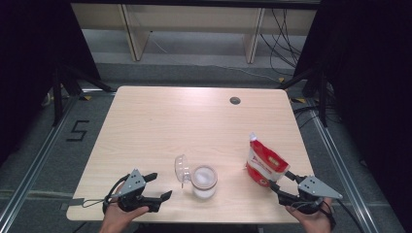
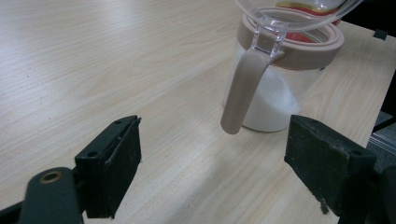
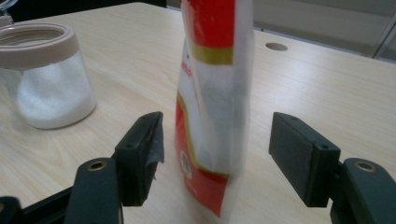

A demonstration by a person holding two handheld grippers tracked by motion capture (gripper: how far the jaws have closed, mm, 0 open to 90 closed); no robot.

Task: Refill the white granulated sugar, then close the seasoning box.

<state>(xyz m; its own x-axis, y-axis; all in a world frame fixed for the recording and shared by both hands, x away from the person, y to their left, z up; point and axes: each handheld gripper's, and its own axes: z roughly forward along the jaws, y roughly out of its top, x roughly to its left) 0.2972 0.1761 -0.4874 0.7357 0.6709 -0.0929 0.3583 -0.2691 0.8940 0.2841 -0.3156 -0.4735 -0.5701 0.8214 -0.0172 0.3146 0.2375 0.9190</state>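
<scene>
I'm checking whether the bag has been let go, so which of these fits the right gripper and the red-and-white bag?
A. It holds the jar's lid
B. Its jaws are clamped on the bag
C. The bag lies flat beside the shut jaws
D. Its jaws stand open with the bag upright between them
D: in the right gripper view the right gripper has both pads clear of the standing bag.

Two black two-jaw grippers, the left gripper (image 1: 160,187) and the right gripper (image 1: 281,182), are each topped by a grey three-cornered plate dotted with small holes, fitted with flat black pads (image 3: 140,154) on arms with brass-ringed screw holes, and trailed by a black cable.
</scene>
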